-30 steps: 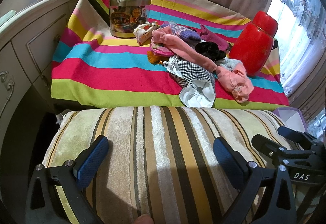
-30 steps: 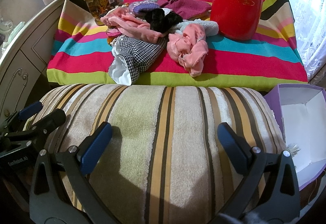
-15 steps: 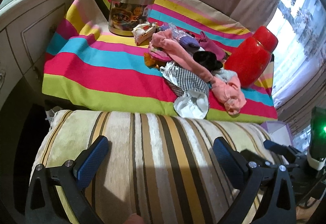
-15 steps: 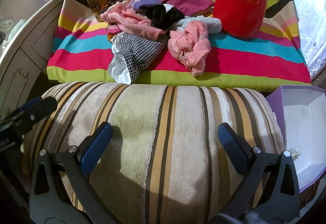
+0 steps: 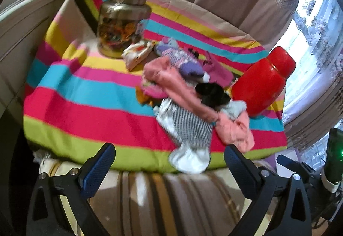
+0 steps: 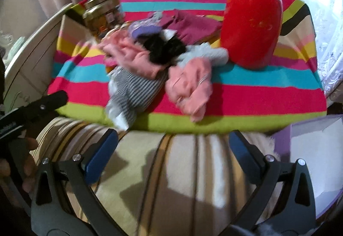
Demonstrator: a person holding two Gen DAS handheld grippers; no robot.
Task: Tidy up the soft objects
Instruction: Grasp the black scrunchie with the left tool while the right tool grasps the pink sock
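A heap of small soft clothes lies on the rainbow-striped cloth [image 5: 81, 94]: a checked black-and-white piece [image 5: 188, 128] [image 6: 133, 90], a pink bundle [image 5: 235, 128] [image 6: 190, 88], a black piece [image 5: 212, 94] [image 6: 163, 49] and a purple sock [image 5: 184, 60]. My left gripper [image 5: 169, 169] is open and empty, just above the near edge of the cloth. My right gripper [image 6: 173, 154] is open and empty over the striped plush cushion [image 6: 182, 182], short of the pile.
A red canister [image 5: 261, 81] [image 6: 250, 15] stands right of the pile. A gold jar [image 5: 120, 23] [image 6: 100, 13] stands at the back left. An open purple box [image 6: 313, 161] sits at the right. A white cabinet [image 5: 23, 28] flanks the left. Curtains hang behind.
Both grippers have moved forward and up over the cushion toward the cloth. The left one has advanced furthest and tilted left. Both stay open and empty.
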